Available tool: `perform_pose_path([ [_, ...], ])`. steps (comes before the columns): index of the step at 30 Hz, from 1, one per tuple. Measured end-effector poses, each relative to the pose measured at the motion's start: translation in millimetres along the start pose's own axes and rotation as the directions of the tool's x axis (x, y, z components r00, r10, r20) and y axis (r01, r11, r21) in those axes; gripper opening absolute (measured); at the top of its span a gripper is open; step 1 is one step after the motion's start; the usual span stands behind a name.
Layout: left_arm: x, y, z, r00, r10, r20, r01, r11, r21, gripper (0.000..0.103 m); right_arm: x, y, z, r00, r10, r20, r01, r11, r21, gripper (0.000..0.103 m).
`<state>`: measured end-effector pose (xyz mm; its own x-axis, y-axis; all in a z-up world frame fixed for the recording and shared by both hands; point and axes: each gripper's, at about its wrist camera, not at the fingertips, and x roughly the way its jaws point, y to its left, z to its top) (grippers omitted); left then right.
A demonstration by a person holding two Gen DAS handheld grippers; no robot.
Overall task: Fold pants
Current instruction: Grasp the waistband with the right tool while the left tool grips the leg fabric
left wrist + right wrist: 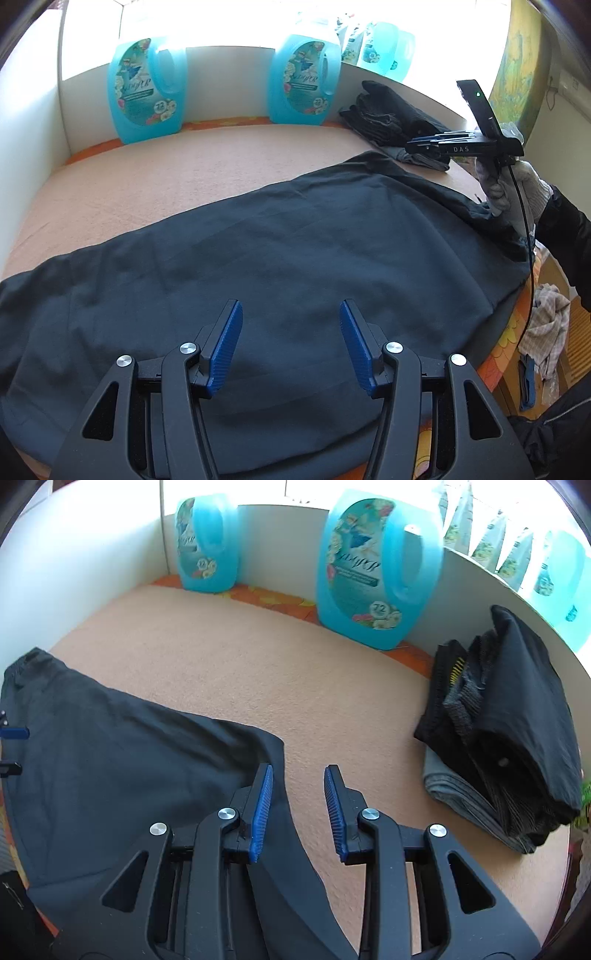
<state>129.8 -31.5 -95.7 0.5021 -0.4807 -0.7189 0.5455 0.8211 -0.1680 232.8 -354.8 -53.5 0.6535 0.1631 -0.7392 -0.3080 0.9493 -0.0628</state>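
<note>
Both tools, left (291,345) and right (298,808), gape empty above the dark pants (258,236)

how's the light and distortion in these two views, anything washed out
Left wrist view: window behind the jugs blown out white, fisheye bends the table edge, pants dark but readable. Right wrist view: same glare top right, nearest jug slightly soft, dark corners.

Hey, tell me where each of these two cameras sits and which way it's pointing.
Left wrist: sits on the left gripper, angled down over the dark pants; its open jaws show, plus the gloved right hand.
Right wrist: sits on the right gripper, angled down at the pants' edge and the peach cloth; jaws open, nothing between.
Both share: the pants, two blue jugs, the folded clothes pile.
</note>
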Motion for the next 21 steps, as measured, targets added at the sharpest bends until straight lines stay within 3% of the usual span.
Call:
perform_pose_path([
  [3, -1.5, -23.4, 1.2, 0.998, -0.056, 0.006, 0.056, 0.997, 0.058, 0.054, -50.5, -28.9, -30.5, 0.996, -0.073, 0.044, 0.067, 0.989, 0.133, 0.048],
  [6, -2.3, -50.7, -0.2, 0.991, -0.134, 0.000, 0.133, 0.984, 0.118, 0.054, -96.3, -60.2, -74.4, 0.989, -0.127, 0.075, 0.103, 0.958, 0.267, 0.049],
  [12, 6.5, -97.3, -7.8, 0.976, -0.214, -0.047, 0.219, 0.950, 0.222, 0.054, -142.8, -124.8, -166.2, 0.972, -0.233, 0.036, 0.185, 0.849, 0.495, 0.058],
  [17, 20.8, -115.0, -11.9, 0.971, -0.218, -0.093, 0.235, 0.938, 0.256, 0.054, -139.2, -170.2, -209.2, 0.985, -0.172, 0.022, 0.123, 0.782, 0.611, 0.070],
  [21, 28.0, -120.2, -13.9, 0.974, -0.194, -0.117, 0.220, 0.935, 0.279, 0.054, -111.2, -192.1, -216.4, 0.998, -0.056, 0.015, 0.034, 0.772, 0.634, 0.075],
])
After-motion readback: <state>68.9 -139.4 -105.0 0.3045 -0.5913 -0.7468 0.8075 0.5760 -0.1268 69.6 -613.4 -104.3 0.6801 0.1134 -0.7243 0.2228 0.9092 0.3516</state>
